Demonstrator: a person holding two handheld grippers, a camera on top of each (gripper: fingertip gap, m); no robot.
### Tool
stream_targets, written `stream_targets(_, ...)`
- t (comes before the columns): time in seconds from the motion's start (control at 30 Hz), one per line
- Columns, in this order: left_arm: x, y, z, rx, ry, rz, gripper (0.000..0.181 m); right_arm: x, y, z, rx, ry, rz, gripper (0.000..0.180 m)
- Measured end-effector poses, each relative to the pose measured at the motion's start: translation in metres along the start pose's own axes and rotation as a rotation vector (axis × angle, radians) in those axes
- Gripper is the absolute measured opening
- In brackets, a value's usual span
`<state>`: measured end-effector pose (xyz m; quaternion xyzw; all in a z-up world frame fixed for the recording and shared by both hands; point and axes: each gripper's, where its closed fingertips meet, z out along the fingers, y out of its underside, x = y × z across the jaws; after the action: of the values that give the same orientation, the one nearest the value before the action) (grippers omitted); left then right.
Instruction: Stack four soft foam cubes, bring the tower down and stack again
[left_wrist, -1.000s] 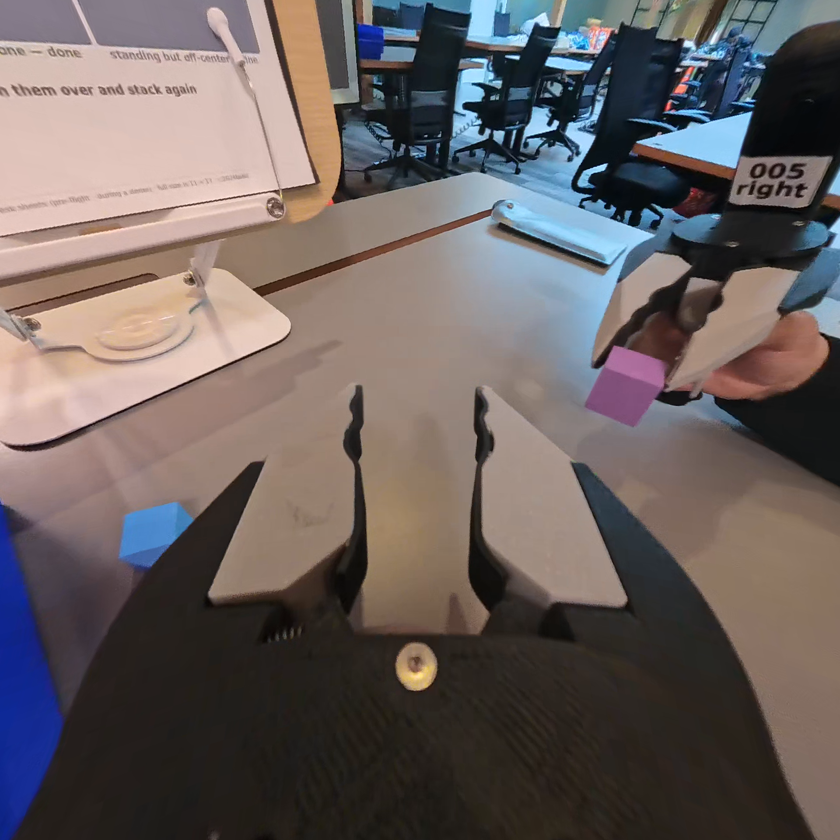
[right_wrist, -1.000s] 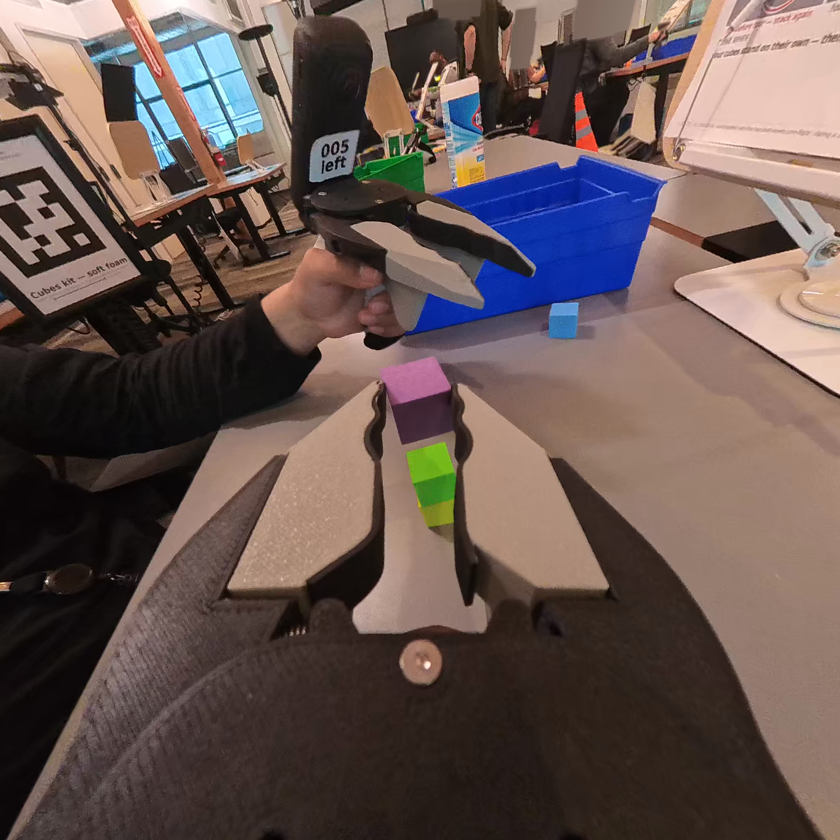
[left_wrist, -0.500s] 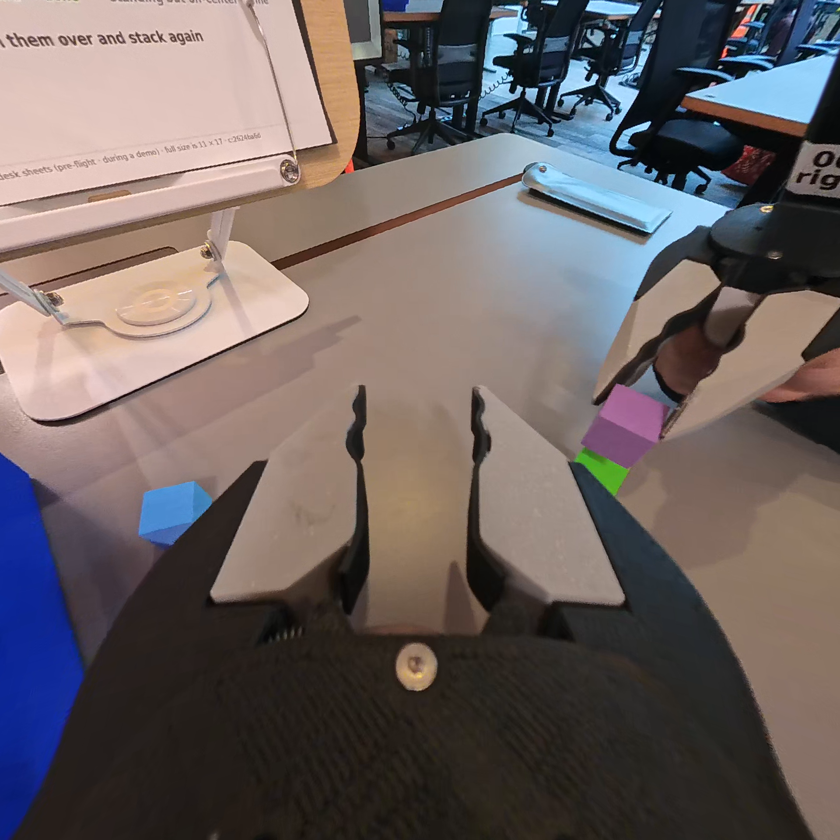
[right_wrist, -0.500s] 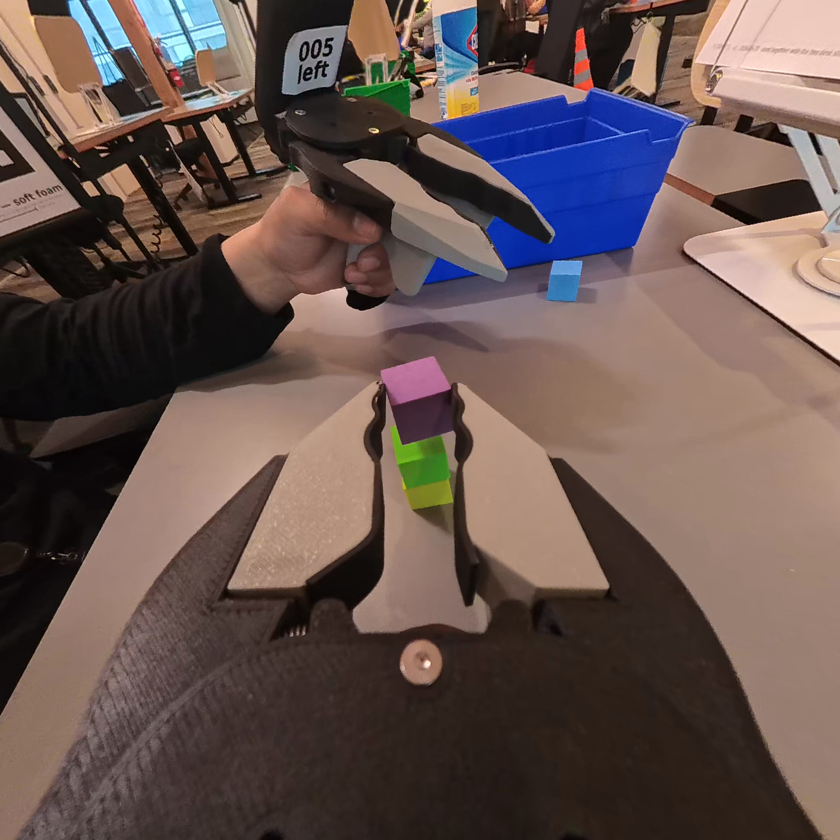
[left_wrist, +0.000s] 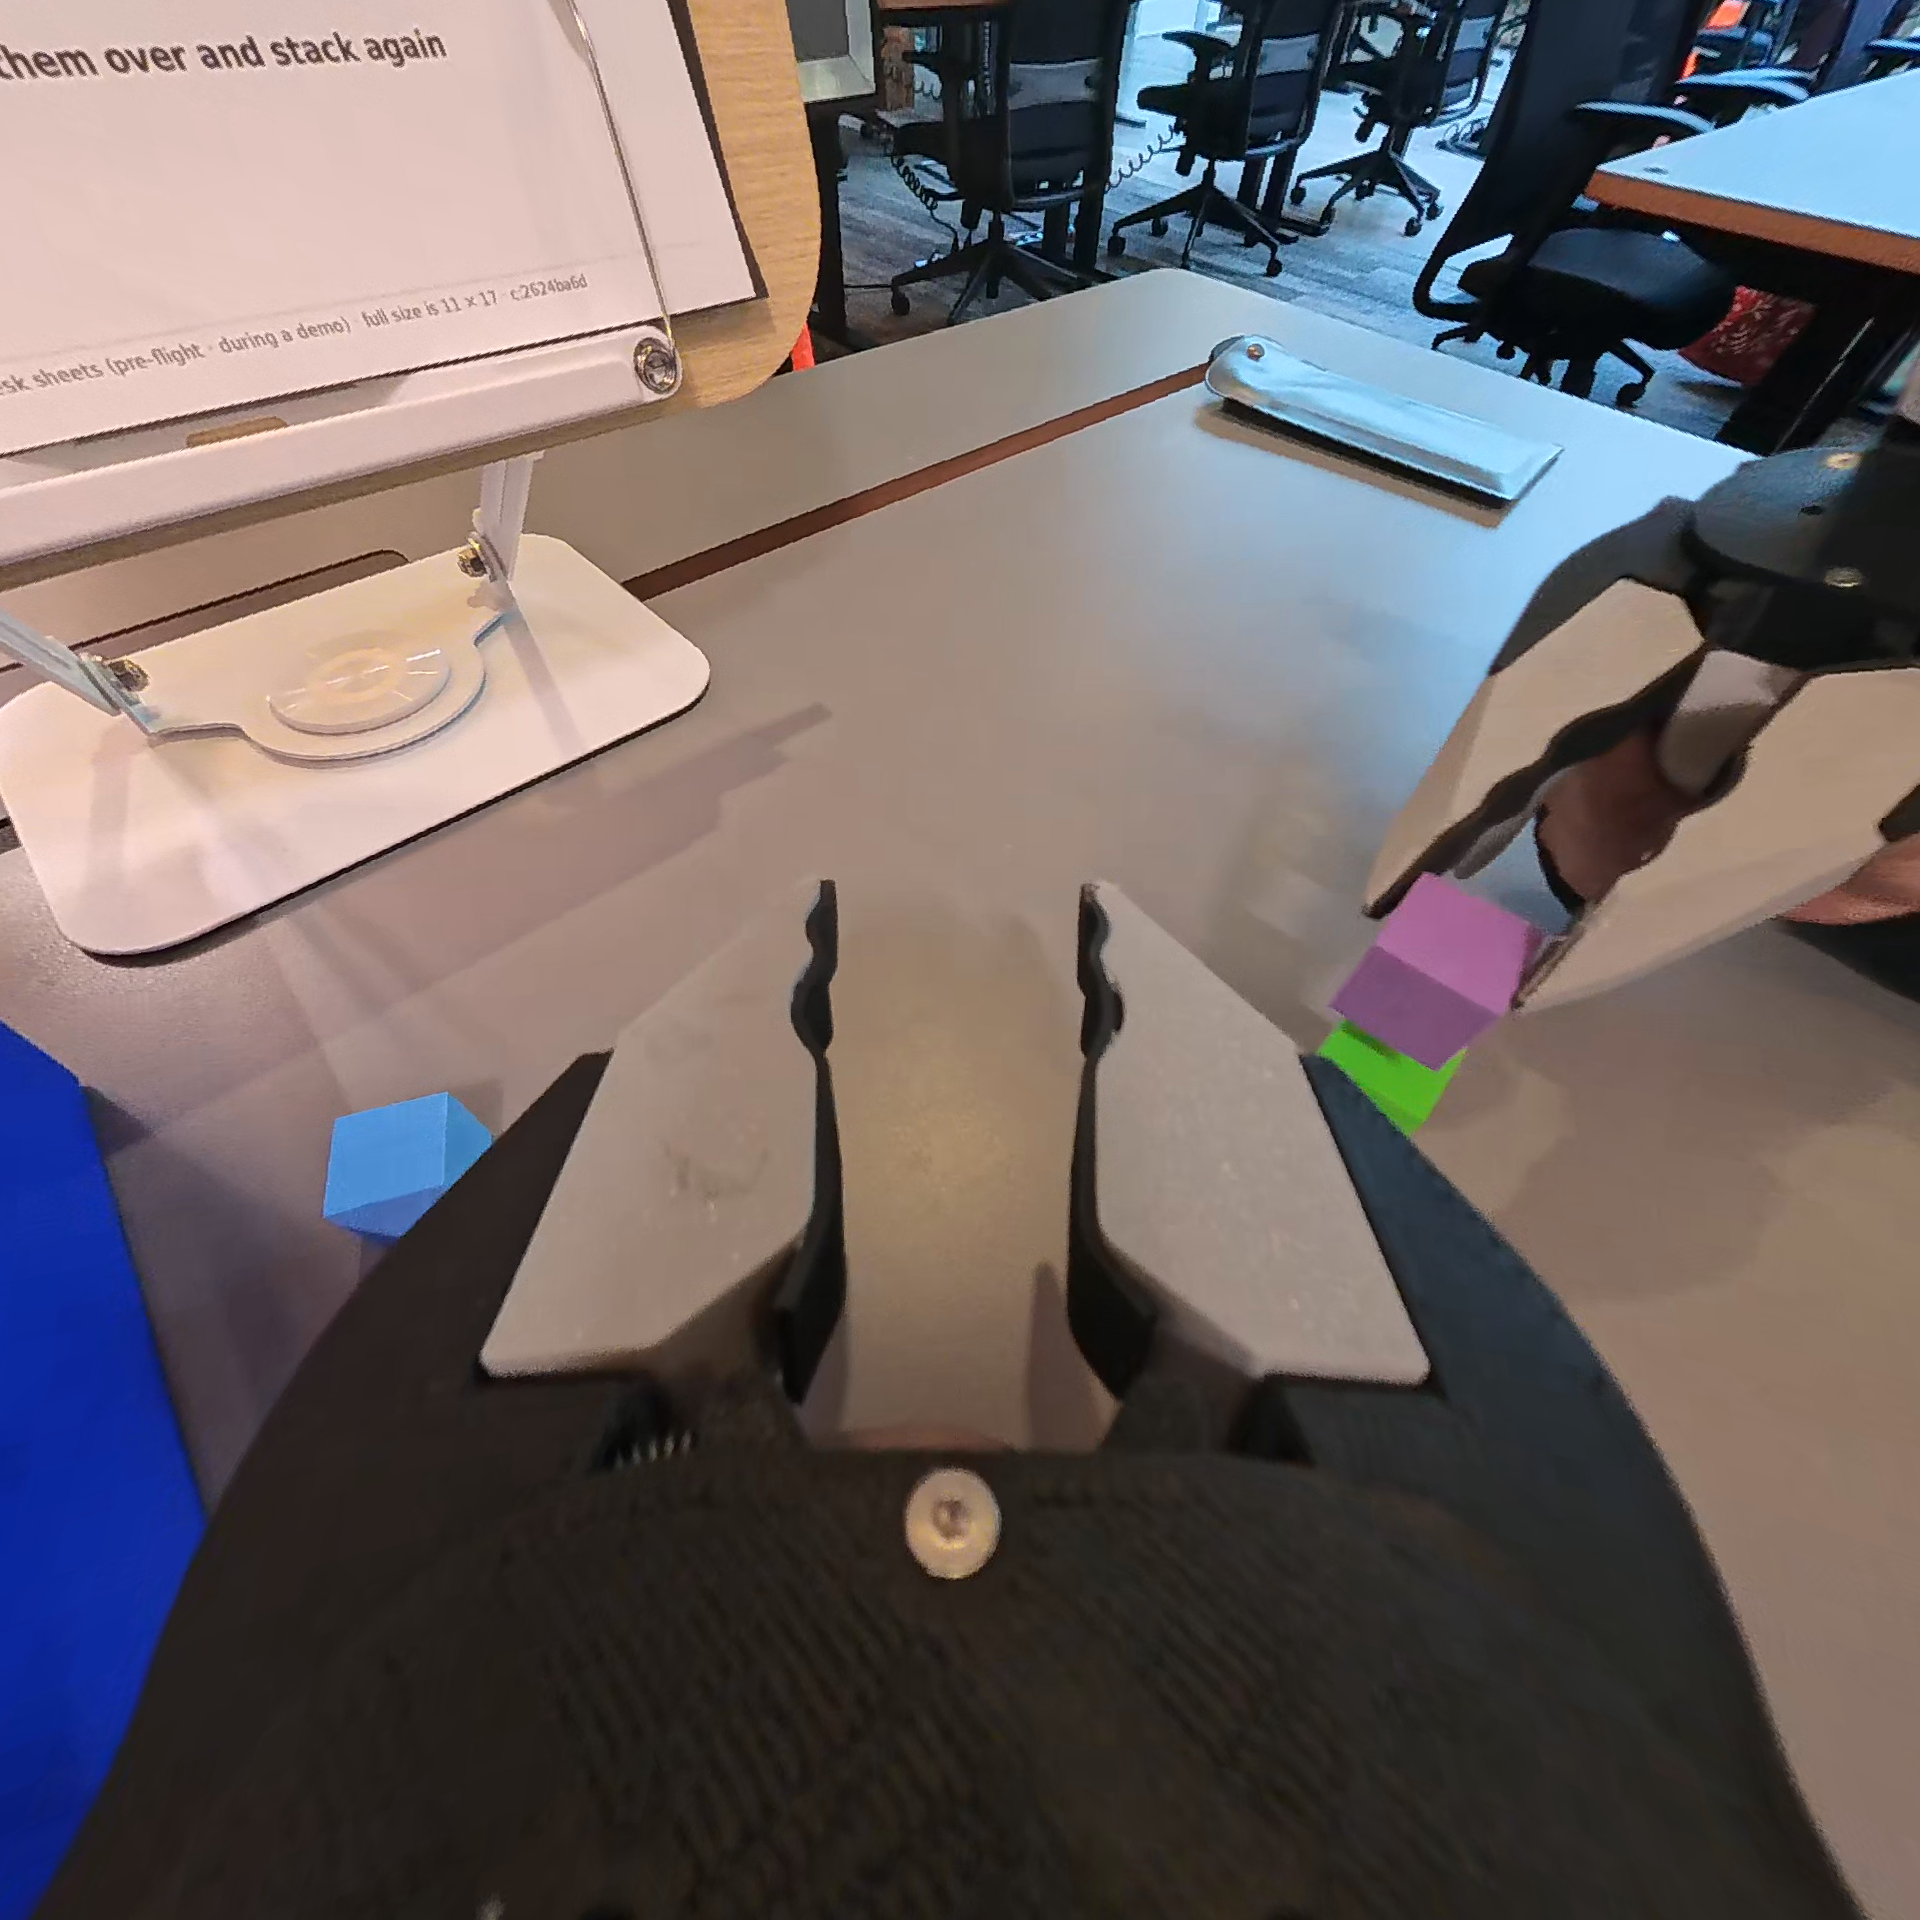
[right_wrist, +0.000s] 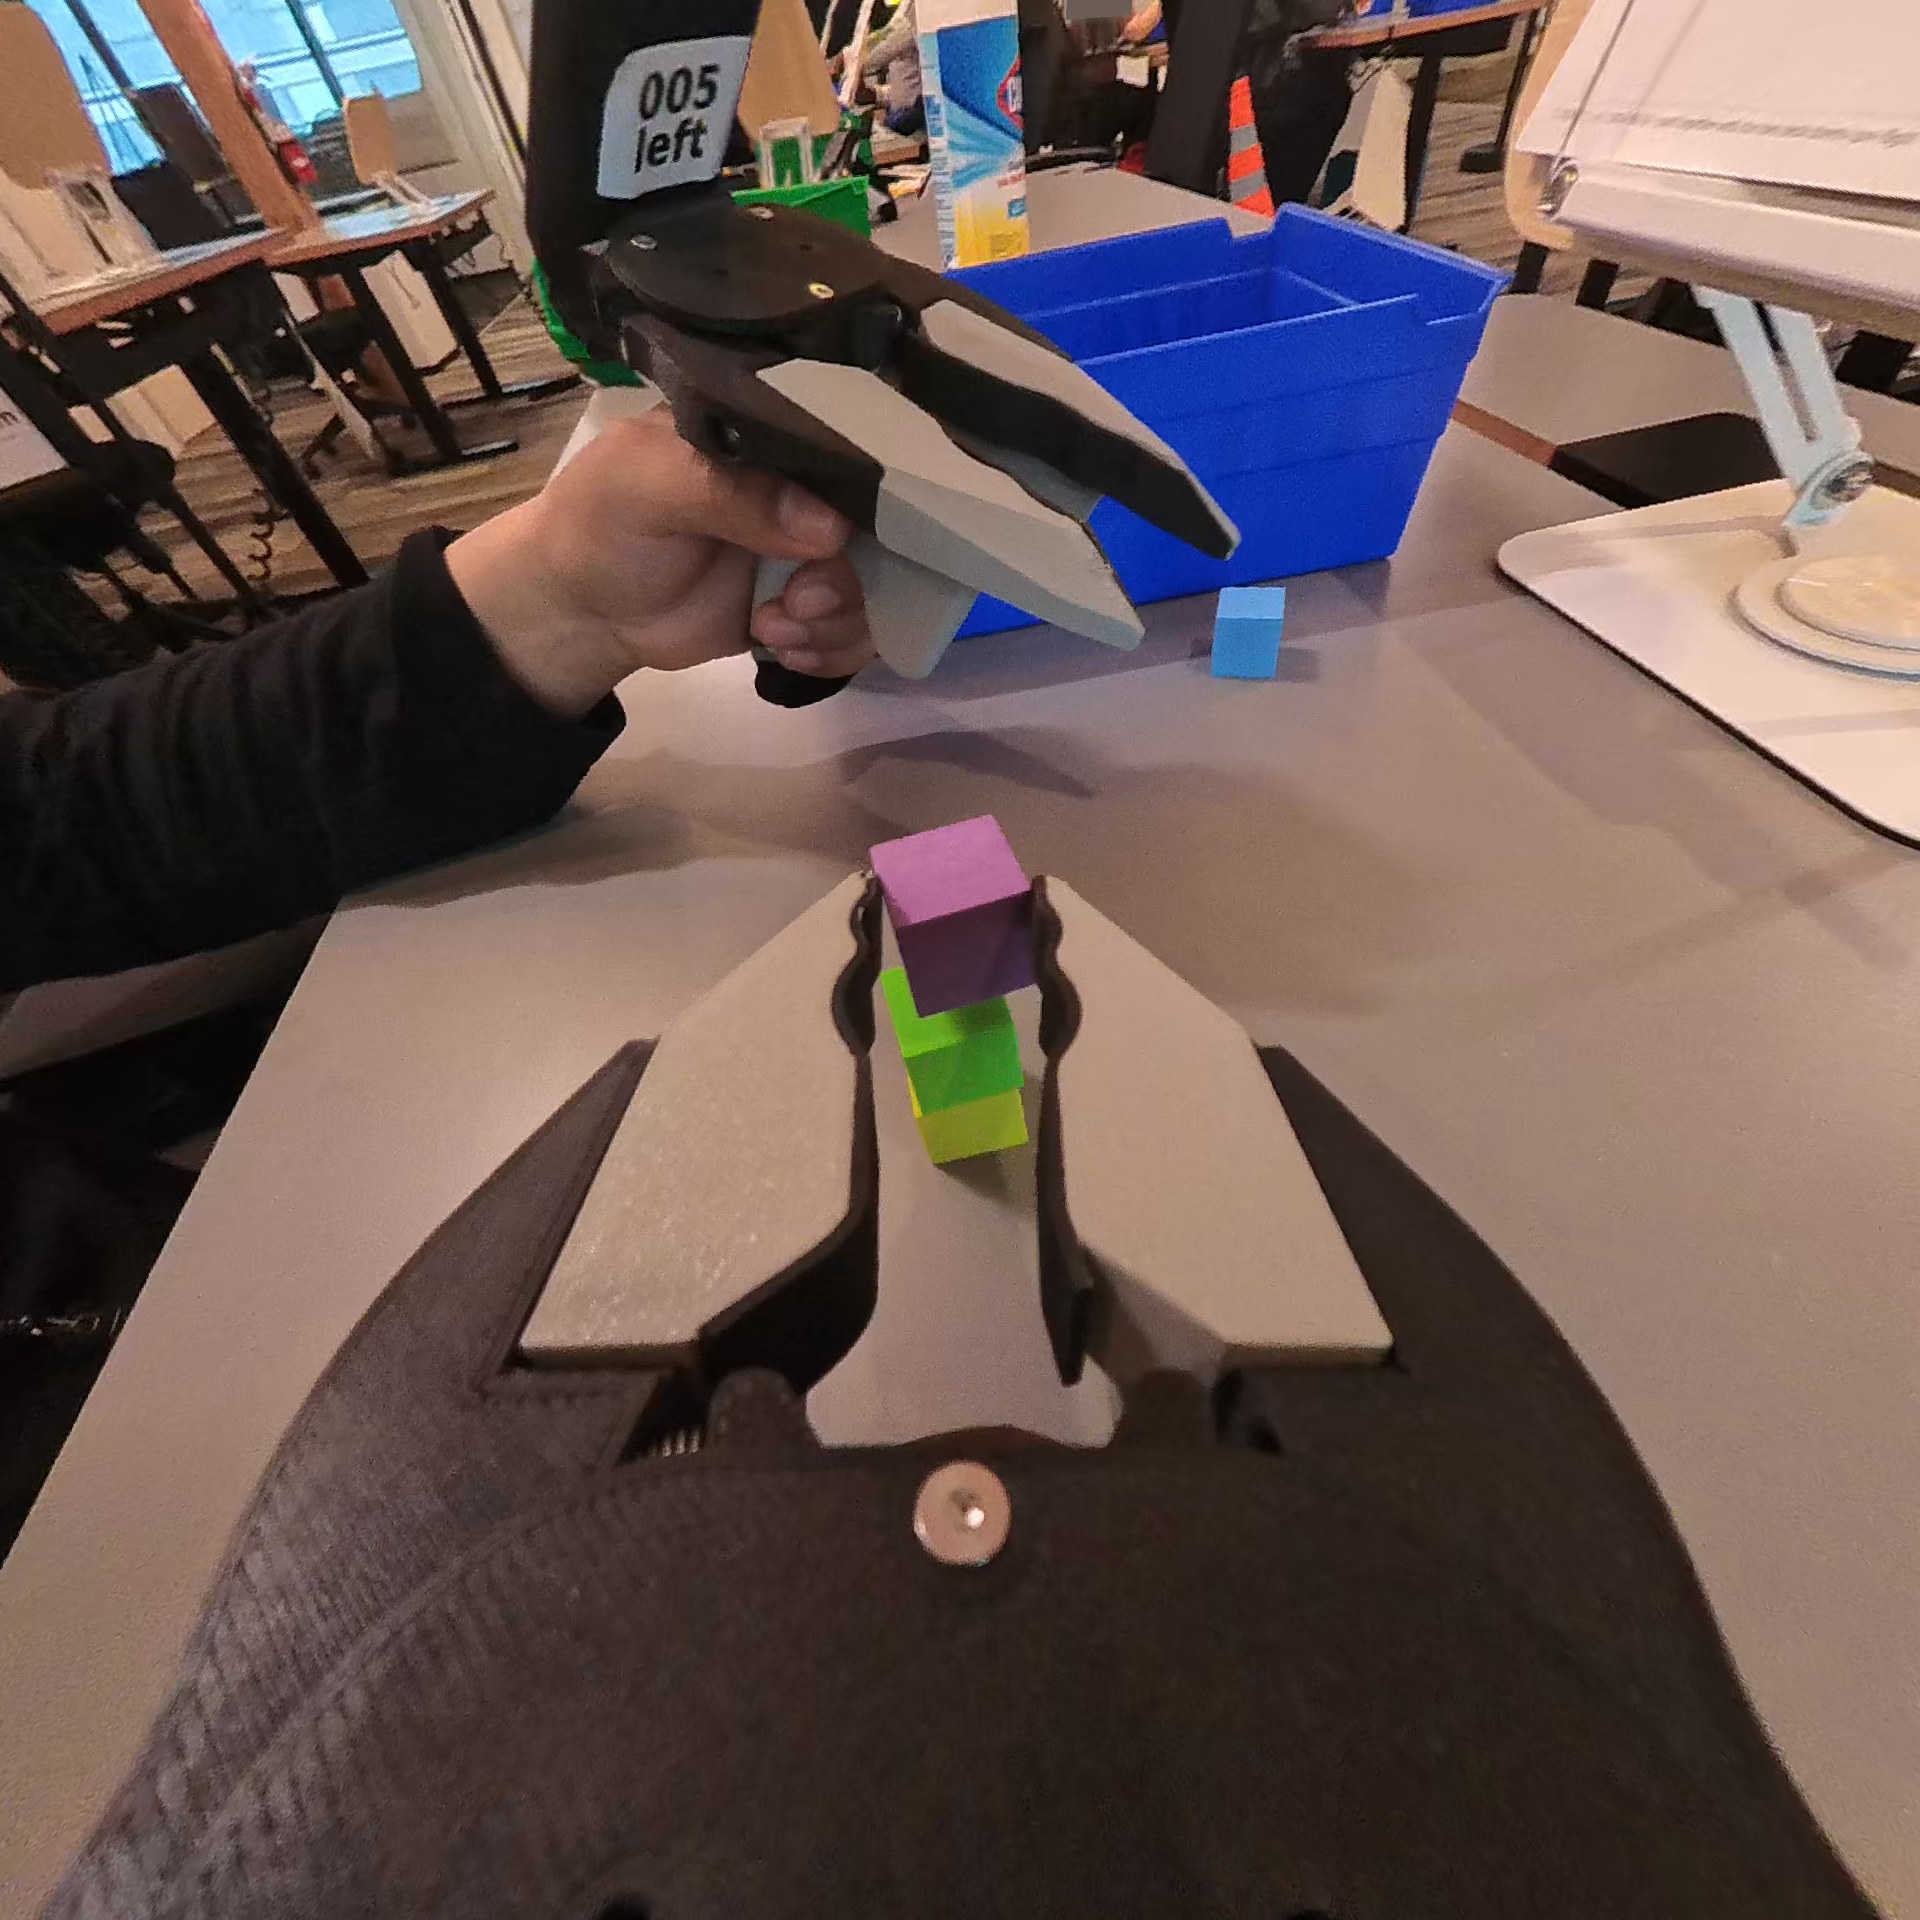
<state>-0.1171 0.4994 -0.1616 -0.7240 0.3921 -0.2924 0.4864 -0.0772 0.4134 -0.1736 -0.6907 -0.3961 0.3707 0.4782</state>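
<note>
The right gripper (right_wrist: 954, 906) pinches the purple cube (right_wrist: 956, 914) between its fingertips, holding it on top of the green cube (right_wrist: 961, 1049), which sits on the yellow-green cube (right_wrist: 975, 1127) on the grey table (right_wrist: 1455, 987). The purple cube is turned a little against the green one below it. A second ago it hung clear above the green cube with a gap between them; now its underside meets the green top. The left gripper (left_wrist: 951, 914) is spread apart with nothing between its fingers, held in a hand (right_wrist: 665, 561) above the table, and it has tipped further down toward the table than before. Beyond the stack, the blue cube (right_wrist: 1247, 632) lies alone on the table, just in front of the blue bin (right_wrist: 1299, 416). As far as its inside shows, the bin holds nothing. To the right stands a white stand (right_wrist: 1714, 582) carrying a sheet.
</note>
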Motion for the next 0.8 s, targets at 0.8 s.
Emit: stream_targets(0.8,0.0018,0.0015,0.0017,-0.008,-0.008,0.019,0.045,-0.0050,0.0046,0.0026,0.009,0.067,-0.019,0.026)
